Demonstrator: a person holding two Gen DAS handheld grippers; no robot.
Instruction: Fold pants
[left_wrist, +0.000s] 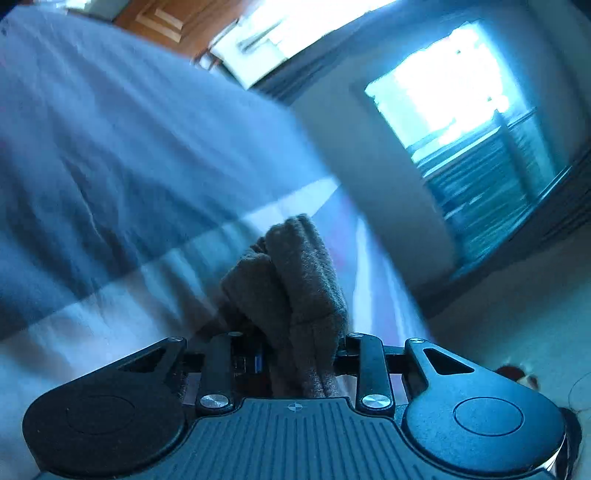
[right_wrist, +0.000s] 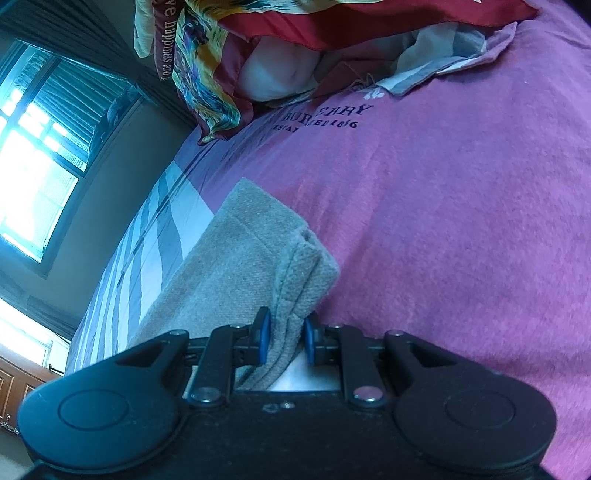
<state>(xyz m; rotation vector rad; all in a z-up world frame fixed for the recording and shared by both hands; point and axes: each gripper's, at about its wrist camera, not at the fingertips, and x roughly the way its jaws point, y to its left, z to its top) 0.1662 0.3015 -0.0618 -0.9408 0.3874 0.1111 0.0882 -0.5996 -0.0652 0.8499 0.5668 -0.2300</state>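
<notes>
Ahead and right of the right tongs, bare bedspread lies open; pillows block the far end. Pants cover its left.

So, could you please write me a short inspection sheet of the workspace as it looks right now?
Surface: bed with purple cover, striped toward the edge.
Job's things: grey pants, bunched, partly lifted.
Clutter: red patterned cloth and pale fabrics at the head of the bed.
Grippers: left claw shut on the pants; right claw shut on them too.
Cables: nothing seen.
Surroundings: window, curtains, wooden cabinet.
</notes>
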